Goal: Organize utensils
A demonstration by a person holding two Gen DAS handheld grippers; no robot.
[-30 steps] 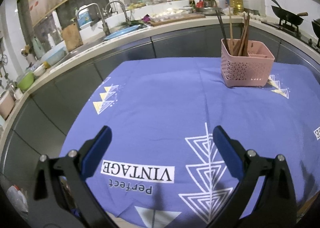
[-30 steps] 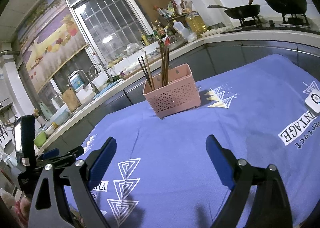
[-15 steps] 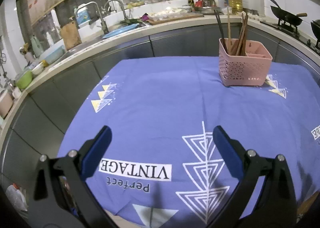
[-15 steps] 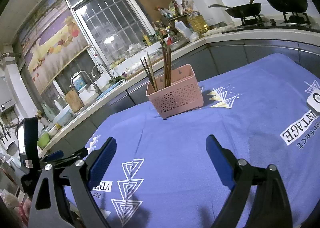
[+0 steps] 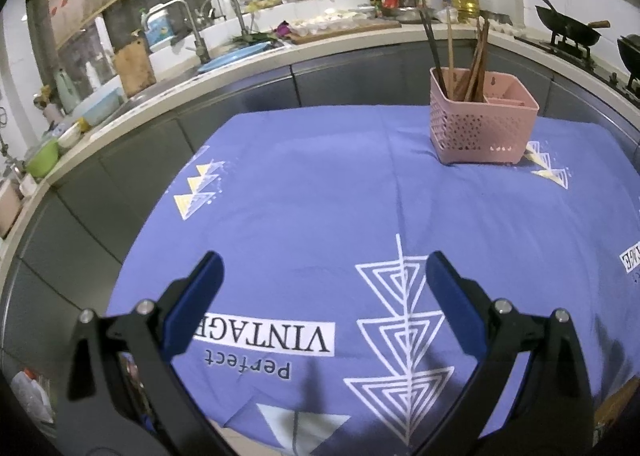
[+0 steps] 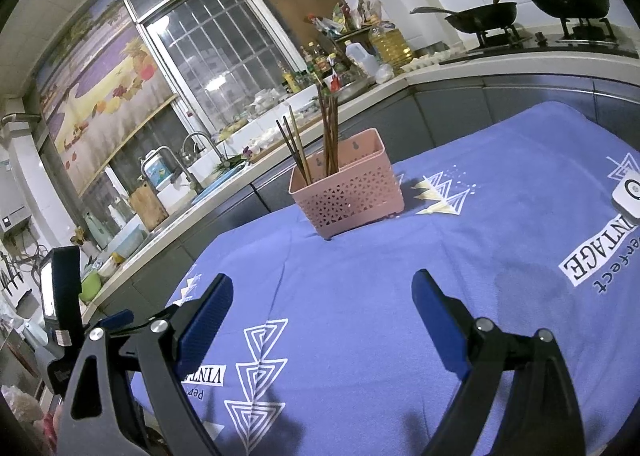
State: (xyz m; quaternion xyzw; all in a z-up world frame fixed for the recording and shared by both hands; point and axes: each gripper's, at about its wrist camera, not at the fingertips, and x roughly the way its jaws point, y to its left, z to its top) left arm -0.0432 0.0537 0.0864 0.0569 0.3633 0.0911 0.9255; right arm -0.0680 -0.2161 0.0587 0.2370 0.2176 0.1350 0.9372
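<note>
Left wrist view: pink caddy (image 5: 482, 124) sits ahead and off to the right of the jaws, on the far part of the surface (image 5: 320, 192) under its blue printed cloth.
Right wrist view: same caddy (image 6: 346, 186) lies ahead, just left of centre, again well apart from the jaws.
Left gripper (image 5: 320, 276): jaws spread wide, nothing between them, hanging over the near edge of the cloth.
Right gripper (image 6: 322, 296): jaws wide apart too, empty, above the cloth.
Utensils: chopsticks (image 5: 460, 56) all stand in the caddy's left compartment, seen again from the right side (image 6: 316, 136).
Long axis: close to upright, tips leaning apart — dark ones tilt left, brown ones lean right.
Smaller compartment: on the caddy's right, and it looks bare from here.
Loose utensils: none showing on the cloth in either view.
Nearer gripper: too close to call, both sit well back from the caddy; the right one faces it more squarely.
Judgement: with everything standing in the caddy, the job looks done or nearly so; any further reach means going forward and coming down on the sticks from above.
Watch: a sideways approach could knock the leaning sticks or tip the light caddy.
</note>
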